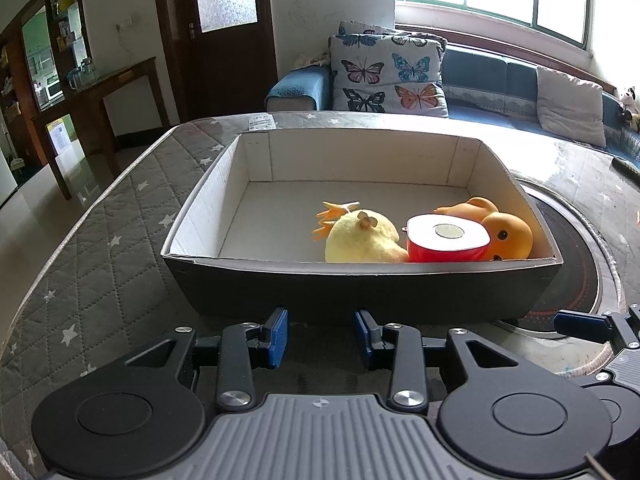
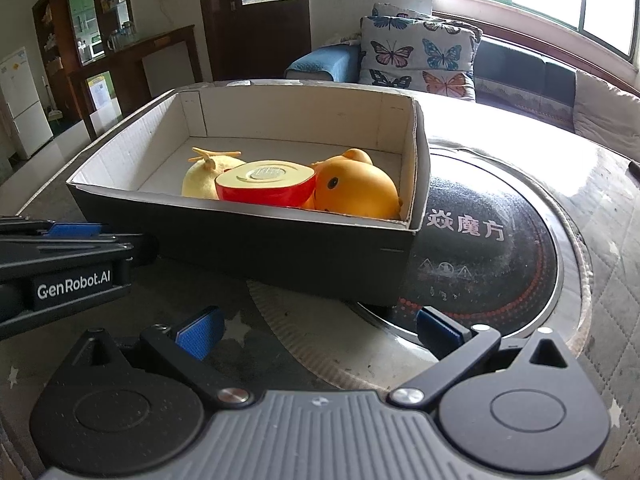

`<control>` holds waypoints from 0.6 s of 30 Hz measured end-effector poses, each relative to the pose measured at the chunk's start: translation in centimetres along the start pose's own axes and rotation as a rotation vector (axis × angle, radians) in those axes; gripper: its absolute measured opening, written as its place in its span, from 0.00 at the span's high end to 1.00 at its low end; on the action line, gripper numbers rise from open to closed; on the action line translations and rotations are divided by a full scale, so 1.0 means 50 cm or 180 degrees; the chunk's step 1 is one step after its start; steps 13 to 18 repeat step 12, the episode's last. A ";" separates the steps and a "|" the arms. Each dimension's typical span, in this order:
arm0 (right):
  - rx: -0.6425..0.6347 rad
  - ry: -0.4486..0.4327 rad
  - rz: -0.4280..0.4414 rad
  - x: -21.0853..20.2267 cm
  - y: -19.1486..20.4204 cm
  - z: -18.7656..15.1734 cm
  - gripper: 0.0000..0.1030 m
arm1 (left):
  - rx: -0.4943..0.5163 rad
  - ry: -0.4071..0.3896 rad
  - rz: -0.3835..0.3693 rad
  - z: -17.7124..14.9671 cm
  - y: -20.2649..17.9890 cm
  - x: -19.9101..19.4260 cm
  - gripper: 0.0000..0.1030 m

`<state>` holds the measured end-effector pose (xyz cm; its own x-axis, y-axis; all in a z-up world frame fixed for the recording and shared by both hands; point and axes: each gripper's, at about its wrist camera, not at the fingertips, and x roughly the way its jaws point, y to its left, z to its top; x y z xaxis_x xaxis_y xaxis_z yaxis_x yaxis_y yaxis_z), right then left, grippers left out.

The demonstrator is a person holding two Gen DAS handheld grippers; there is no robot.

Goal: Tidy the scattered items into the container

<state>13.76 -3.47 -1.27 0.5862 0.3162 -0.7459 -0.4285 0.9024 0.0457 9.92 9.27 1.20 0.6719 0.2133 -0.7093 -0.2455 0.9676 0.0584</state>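
Left gripper [image 1: 320, 338]: we see its blue-padded jaws standing apart with nothing between them, just in front of the near wall of the box.
Right gripper [image 2: 320, 334]: we see its jaws spread wide and empty, over the near edge of the round cooktop [image 2: 488, 264].
Container: we identify a shallow cardboard box [image 1: 360, 288], dark outside and white inside, resting on the surface [image 1: 100, 248], with its right end overlapping the cooktop.
Yellow plush chick [image 1: 360, 240]: we find it lying inside the box near the front wall, its orange feet pointing toward the back.
Red and white half-apple toy [image 1: 444, 242]: we find it inside the box, cut face up, touching the chick on one side and the rubber duck on the other.
Orange rubber duck [image 1: 504, 236]: we find it inside the box, in the front right corner, tipped on its side.
Surface covering: we note a grey quilted cloth with white stars.
Background: we see a sofa with a butterfly cushion [image 1: 388, 76] behind the surface.
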 end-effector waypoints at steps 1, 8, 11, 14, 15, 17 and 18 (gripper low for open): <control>0.0003 0.0003 0.0000 0.001 -0.001 0.001 0.00 | 0.0004 0.0008 0.0000 0.000 -0.001 0.002 0.64; 0.0011 0.0030 0.0010 0.004 -0.002 0.000 0.00 | -0.0004 0.0034 -0.0022 -0.001 -0.002 0.009 0.64; 0.0010 0.0036 0.0016 0.005 -0.003 0.000 0.00 | 0.0002 0.0029 -0.0012 0.000 -0.002 0.010 0.64; 0.0010 0.0039 0.0019 0.005 -0.003 0.000 0.00 | 0.0006 0.0032 -0.0013 0.000 -0.002 0.011 0.64; 0.0010 0.0039 0.0019 0.005 -0.003 0.000 0.00 | 0.0006 0.0032 -0.0013 0.000 -0.002 0.011 0.64; 0.0010 0.0039 0.0019 0.005 -0.003 0.000 0.00 | 0.0006 0.0032 -0.0013 0.000 -0.002 0.011 0.64; 0.0010 0.0039 0.0019 0.005 -0.003 0.000 0.00 | 0.0006 0.0032 -0.0013 0.000 -0.002 0.011 0.64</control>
